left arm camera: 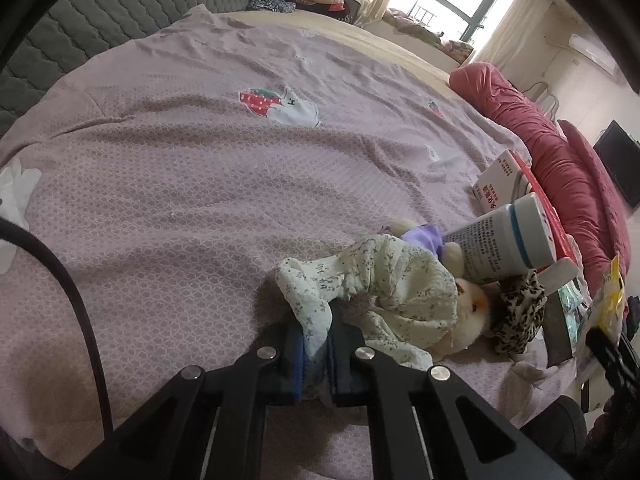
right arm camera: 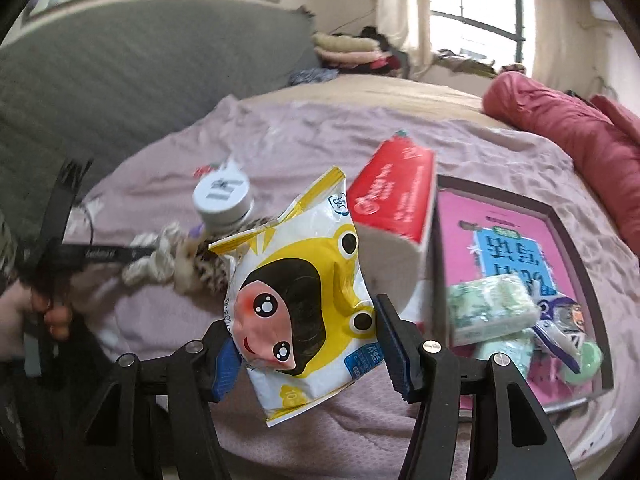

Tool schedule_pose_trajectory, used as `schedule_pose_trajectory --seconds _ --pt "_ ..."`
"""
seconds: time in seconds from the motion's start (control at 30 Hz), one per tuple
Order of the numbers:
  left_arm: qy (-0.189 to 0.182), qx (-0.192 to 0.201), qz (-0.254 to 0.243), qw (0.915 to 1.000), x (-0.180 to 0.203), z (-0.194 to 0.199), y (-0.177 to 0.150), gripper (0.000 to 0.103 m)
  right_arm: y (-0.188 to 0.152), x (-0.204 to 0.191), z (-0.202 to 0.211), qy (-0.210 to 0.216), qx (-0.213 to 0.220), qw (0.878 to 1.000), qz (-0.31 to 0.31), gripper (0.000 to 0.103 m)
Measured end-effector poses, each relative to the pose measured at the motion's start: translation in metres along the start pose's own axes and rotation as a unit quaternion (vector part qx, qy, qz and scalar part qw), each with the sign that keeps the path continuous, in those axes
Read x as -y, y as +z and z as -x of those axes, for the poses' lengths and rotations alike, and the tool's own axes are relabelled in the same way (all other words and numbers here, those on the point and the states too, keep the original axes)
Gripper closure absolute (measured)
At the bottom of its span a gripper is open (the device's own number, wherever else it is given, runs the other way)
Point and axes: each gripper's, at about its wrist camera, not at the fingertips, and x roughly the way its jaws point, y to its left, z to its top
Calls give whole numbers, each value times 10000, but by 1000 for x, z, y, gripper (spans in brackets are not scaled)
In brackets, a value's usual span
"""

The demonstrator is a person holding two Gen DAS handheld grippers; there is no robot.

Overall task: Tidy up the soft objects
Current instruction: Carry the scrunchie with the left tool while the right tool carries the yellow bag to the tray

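My left gripper [left arm camera: 316,332] is shut on a fold of cream floral cloth [left arm camera: 392,280] lying on the mauve bedspread [left arm camera: 200,184]. Against the cloth lie a small plush toy [left arm camera: 472,308] in purple and a leopard-print scrunchie [left arm camera: 518,312]. A white bottle [left arm camera: 504,240] rests on top of them. My right gripper [right arm camera: 308,344] is shut on a yellow and white cartoon packet [right arm camera: 296,292], held above the bed. In the right wrist view the left gripper [right arm camera: 136,254] sits at the floral cloth [right arm camera: 160,260], with a person's hand [right arm camera: 56,316] on its handle.
A red and white tissue box [right arm camera: 396,200] stands beside a dark-rimmed pink tray [right arm camera: 496,196] holding green tissue packs [right arm camera: 488,308] and small items. A red duvet [right arm camera: 560,120] is bunched along the bed's right side. A grey quilted headboard [left arm camera: 80,32] lies beyond.
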Motion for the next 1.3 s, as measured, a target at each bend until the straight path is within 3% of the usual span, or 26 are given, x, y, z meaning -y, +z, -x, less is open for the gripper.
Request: schedule_pose_trajectory --seconds 0.4,0.73,0.9,1.1,1.3 --pt "-16 679 67 9977 22 49 11 94 1 41 15 -103 411 9942 -988 42" --pt "-236 1261 -309 9913 83 91 37 94 -8 76 32 -298 708 9807 -1801 42" --pt "-461 1335 -578 9883 126 98 40 94 -11 94 45 -650 909 9725 -2043 42" --pt "-825 1190 -1052 9838 192 89 35 94 -22 125 54 -779 1016 9573 -2592 42" --pt "-1144 970 -1403 9787 253 73 24 94 -31 149 71 -1360 1166 9405 -2887 42"
